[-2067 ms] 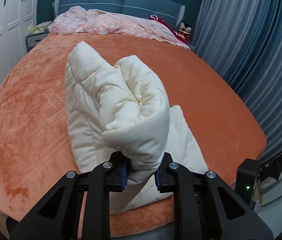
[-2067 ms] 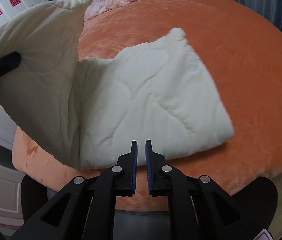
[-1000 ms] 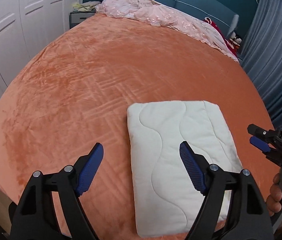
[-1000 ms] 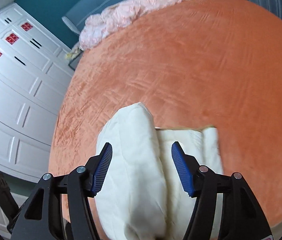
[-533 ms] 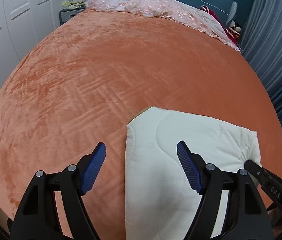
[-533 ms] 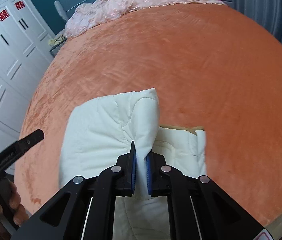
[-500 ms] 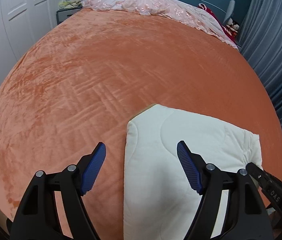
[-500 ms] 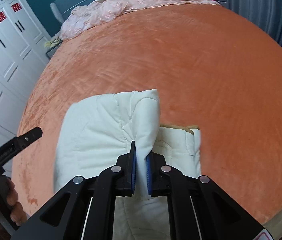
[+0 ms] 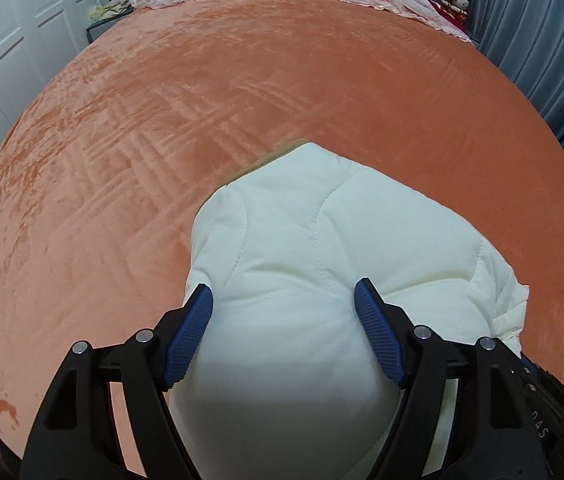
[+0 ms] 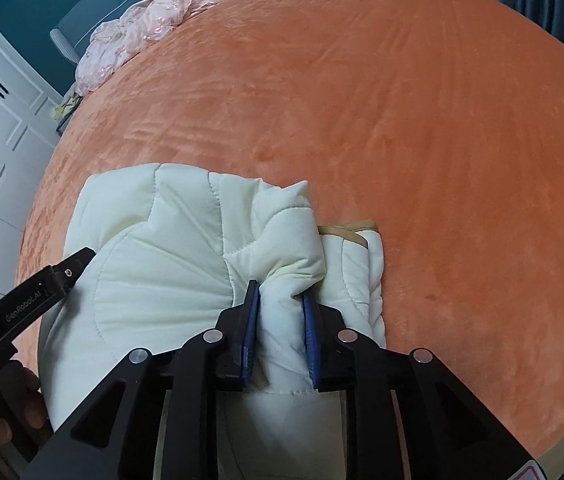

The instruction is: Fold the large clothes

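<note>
Both grippers matter: right gripper (image 10: 278, 320) pinches the cream quilted garment (image 9: 321, 248) at the orange bed's (image 9: 162, 100) near edge, left gripper (image 9: 282, 332) straddles it wide, so close left before you lift.

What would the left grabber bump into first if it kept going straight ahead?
The left gripper would meet the puffy cream quilted garment first; its bulk already bulges between the open fingers. Beyond it lies only the orange bedspread, probably much farther on.

Each hand-held gripper (image 9: 282, 336) (image 10: 280, 316) is built of black angular frames with silver screws and ribbed blue pads (image 9: 377, 340); white "GenRobot.AI" lettering is printed on one finger.
</note>
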`<state>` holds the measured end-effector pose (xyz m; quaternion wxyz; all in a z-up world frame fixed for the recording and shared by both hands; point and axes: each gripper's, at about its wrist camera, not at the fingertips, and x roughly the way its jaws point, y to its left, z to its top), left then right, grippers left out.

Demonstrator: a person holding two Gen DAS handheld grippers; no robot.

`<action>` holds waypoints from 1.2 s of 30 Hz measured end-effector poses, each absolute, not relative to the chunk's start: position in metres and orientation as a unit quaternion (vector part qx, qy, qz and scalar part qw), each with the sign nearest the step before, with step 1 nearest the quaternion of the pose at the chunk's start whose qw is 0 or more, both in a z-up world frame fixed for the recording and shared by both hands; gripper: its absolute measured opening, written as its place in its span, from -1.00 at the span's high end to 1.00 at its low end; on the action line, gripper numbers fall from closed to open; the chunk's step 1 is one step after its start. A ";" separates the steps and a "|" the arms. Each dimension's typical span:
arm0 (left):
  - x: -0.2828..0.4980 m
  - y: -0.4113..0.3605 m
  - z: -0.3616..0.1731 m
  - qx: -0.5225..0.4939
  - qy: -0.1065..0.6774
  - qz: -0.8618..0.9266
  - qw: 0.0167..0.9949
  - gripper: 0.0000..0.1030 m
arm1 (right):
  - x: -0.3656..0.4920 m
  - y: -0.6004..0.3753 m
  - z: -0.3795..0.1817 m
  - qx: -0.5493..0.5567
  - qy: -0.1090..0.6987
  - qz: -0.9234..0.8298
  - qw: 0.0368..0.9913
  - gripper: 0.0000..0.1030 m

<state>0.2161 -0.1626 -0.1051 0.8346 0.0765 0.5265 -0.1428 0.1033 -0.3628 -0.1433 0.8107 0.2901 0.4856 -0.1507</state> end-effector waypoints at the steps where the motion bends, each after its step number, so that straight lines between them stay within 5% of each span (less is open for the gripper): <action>1: 0.216 -0.162 -0.110 0.078 0.525 -0.140 0.836 -0.42 | 0.104 -0.363 -0.146 0.291 0.485 -0.151 0.811 0.66; 25: 0.214 -0.162 -0.138 0.077 0.488 -0.124 0.861 -0.53 | 0.096 -0.356 -0.159 0.277 0.443 -0.158 0.838 0.58; 36: 0.166 -0.121 -0.074 0.084 0.504 -0.148 0.847 -0.57 | 0.026 -0.349 -0.070 0.280 0.408 -0.197 0.846 0.37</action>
